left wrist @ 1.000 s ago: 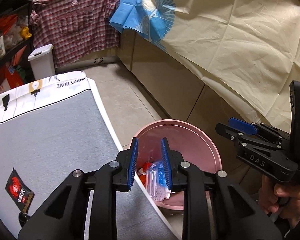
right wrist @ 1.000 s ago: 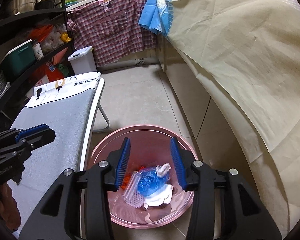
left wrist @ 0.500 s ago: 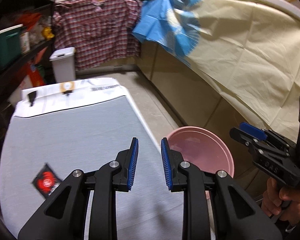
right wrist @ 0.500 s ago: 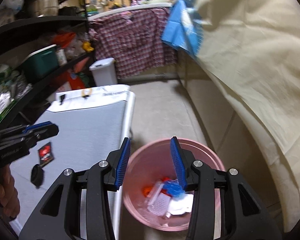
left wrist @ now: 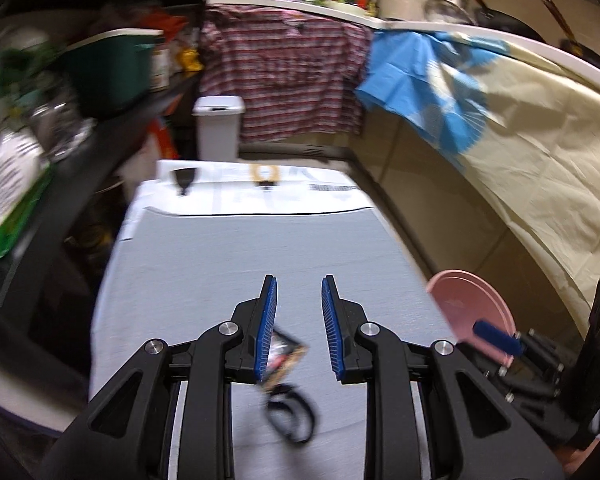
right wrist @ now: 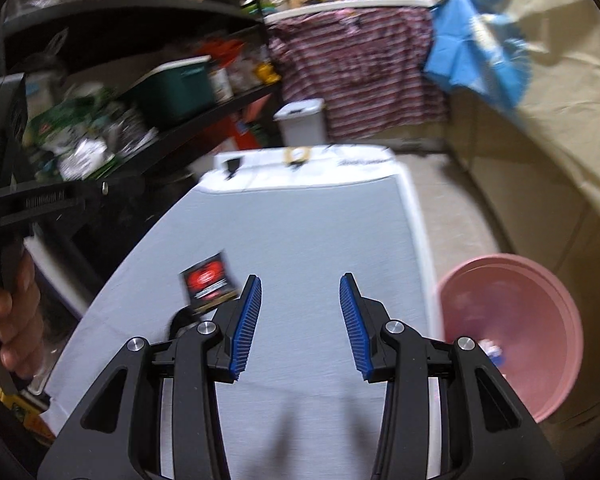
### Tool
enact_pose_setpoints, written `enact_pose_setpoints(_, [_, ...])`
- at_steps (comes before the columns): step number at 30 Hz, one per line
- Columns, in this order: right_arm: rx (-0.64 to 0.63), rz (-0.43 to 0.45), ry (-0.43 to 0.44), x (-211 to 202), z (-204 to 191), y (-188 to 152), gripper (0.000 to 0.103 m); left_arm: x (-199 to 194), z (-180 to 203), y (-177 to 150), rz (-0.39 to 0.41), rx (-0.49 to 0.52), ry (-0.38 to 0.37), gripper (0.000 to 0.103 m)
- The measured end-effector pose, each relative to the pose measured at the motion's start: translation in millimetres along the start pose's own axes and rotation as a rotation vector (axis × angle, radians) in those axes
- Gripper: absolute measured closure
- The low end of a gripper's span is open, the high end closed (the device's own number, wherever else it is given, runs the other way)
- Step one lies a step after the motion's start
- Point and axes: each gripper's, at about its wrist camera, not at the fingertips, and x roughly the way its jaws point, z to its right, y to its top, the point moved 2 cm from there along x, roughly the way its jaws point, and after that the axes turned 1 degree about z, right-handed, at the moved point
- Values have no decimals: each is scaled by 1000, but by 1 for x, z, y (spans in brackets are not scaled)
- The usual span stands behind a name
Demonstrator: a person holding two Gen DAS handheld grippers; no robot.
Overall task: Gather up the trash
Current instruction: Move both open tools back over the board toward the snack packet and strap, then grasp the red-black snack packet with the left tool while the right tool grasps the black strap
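A small black-and-red wrapper (right wrist: 208, 286) lies on the grey table (right wrist: 312, 240), just left of my right gripper (right wrist: 300, 312), which is open and empty above the table. In the left wrist view the wrapper (left wrist: 282, 354) sits under my left gripper (left wrist: 298, 320), which is open and empty. A black ring-shaped item (left wrist: 292, 416) lies beside the wrapper. The pink bin (right wrist: 512, 328) stands on the floor to the right of the table, with some trash inside; it also shows in the left wrist view (left wrist: 472, 308).
Dark shelves (right wrist: 112, 92) packed with boxes run along the left. A white lidded bin (left wrist: 219, 128) and a plaid cloth (left wrist: 284, 80) are at the far end. A cream sheet (left wrist: 540, 152) covers the counter on the right.
Both grippers swung left from over the pink bin to above the grey table. The wrapper and black ring now lie close under the fingers.
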Motion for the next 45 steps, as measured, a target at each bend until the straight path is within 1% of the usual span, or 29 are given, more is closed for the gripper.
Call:
enact_pose_setpoints(2, [-9,-31,37,14,-21,-10,61,-6,-22,-1,-2,-22,34,80])
enact_pose_setpoints(8, [-59,-113,119,47,-67,-36,60,-17,-67,-7,-13,-76,86,80])
enact_pose_setpoints(9, [-66,-135,139,54,-74,-40,60,-17,-71,-9,-15,-78,90,80])
enact_pose_setpoints(11, [-76,-159,151,62,-83,-46,56,-17,-78,-12,-21,-79,96,80])
enact_pose_setpoints(17, [-102,-222,180,83,-99,-53,55,-13,-87,-19,-34,-85,99,80])
enact_pose_setpoints(21, [-142,-242,156,90,-104,-58,55,-6,-90,-23,-47,-88,99,80])
enact_pose_setpoints(23, [-145,-248,145,92,-103,-59,55,-1,-90,-25,-56,-90,94,80])
enact_pose_setpoints(25, [-146,-253,132,93,-100,-58,58,6,-88,-26,-64,-88,93,80])
enact_pose_setpoints(26, [-146,-253,130,93,-99,-59,65,8,-87,-26,-68,-85,91,80])
enact_pose_setpoints(28, [-141,-258,131,94,-97,-58,76,16,-84,-26,-76,-78,89,80])
enact_pose_setpoints(29, [-139,-258,134,94,-95,-58,84,20,-82,-26,-79,-74,87,80])
enact_pose_setpoints(31, [-134,-258,142,92,-92,-56,91,26,-77,-27,-86,-68,82,80])
enact_pose_setpoints(35, [-112,-222,112,82,-79,-47,94,40,-66,-30,-94,-68,67,80])
enact_pose_setpoints(39, [-72,-184,36,74,-55,-37,95,58,-53,-32,-102,-96,48,80])
enact_pose_setpoints(41, [-33,-168,-7,71,-37,-33,95,68,-47,-35,-112,-98,43,80])
enact_pose_setpoints(45, [38,-150,-68,67,-5,-28,95,91,-26,-41,-143,-74,64,80])
